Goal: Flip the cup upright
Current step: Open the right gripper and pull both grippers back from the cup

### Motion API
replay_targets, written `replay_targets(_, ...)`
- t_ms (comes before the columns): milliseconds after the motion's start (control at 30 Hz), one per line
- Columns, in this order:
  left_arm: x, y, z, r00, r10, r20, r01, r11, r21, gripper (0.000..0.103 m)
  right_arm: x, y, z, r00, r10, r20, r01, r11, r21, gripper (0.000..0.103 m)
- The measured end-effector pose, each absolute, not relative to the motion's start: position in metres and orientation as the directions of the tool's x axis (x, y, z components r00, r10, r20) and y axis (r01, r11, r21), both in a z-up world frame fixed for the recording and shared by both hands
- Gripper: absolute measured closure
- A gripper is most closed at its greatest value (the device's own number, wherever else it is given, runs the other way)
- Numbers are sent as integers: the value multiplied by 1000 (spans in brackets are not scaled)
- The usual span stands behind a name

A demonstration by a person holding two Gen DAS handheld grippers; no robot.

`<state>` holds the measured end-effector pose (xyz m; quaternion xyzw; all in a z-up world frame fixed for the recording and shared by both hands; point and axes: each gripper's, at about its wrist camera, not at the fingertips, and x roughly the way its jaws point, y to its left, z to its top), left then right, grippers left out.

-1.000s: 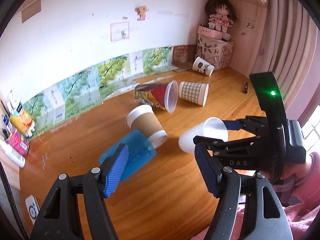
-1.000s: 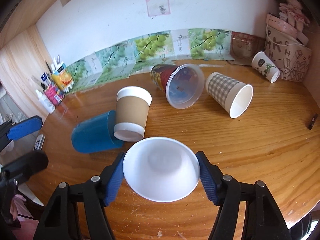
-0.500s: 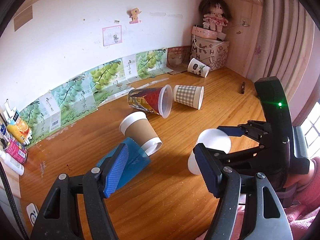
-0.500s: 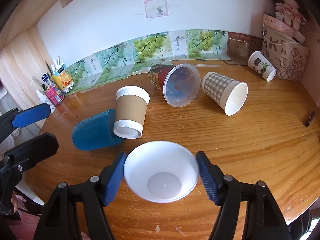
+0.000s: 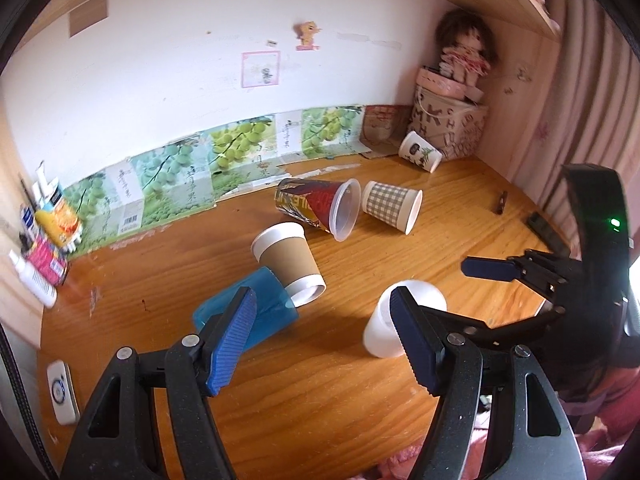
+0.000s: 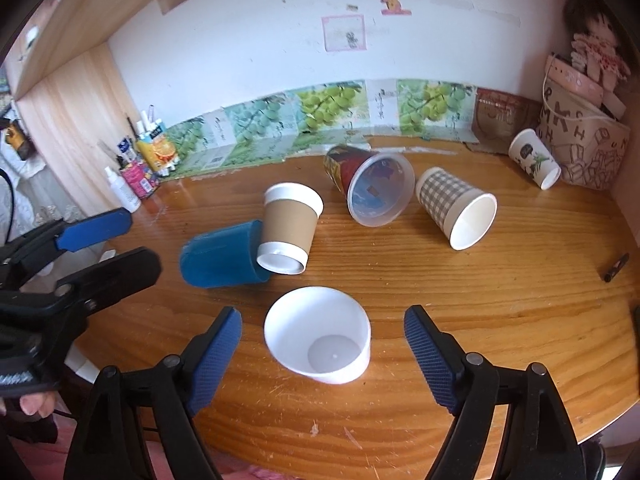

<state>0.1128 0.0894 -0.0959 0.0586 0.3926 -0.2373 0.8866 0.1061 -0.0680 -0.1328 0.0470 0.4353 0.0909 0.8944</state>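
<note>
A plain white cup stands upright on the wooden desk, mouth up, between the fingers of my right gripper, which is open and not touching it. It also shows in the left wrist view, partly behind a left fingertip. My left gripper is open and empty, over the desk's near left. Several cups lie on their sides: a blue cup, a brown sleeved cup, a clear printed cup, a checked cup and a small printed cup.
Bottles and tubes stand at the back left. A lettered box with a doll on top fills the back right corner. A small dark object lies at the right. A white device lies at the near left edge.
My right gripper turned the white cup from tilted to upright, set it on the desk and opened off it. My left gripper stayed open and shifted slightly.
</note>
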Motion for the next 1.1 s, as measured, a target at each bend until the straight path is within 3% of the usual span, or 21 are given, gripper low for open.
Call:
replay_targets(367,95,74,-67,525,-472,-708,345,879,-330,22,73,-109,-85,606,246,-756,-173,969,176,8)
replay_targets(433,90,70,-61,539,-461,-705,326,886,-330,20,66,-115,-79,615,232,-753,-167,972,163,3)
replay_targets(633,69,58,-50,562,-424,-710,278,905,-321,16,41,-132,-59,621,211,-755,-191,975,115,1)
replay_targets(767,52,54,-48,558,-415,-719,213,909,-358,13,25,-145,-50,623,242,-743,-186,969,160,1)
replay_targets(867,36,49,-41,596,-343,-726,152,936,-318,11,11,-151,-42,640,252,-726,-182,967,175,1)
replay_targets(933,27,45,-36,607,-326,-725,149,942,-300,3,3,-153,-35,661,241,-711,-180,970,161,1)
replay_targets(1100,-1,34,-25,664,-276,-695,125,957,-261,3,-18,-146,-24,679,255,-688,-254,961,107,1)
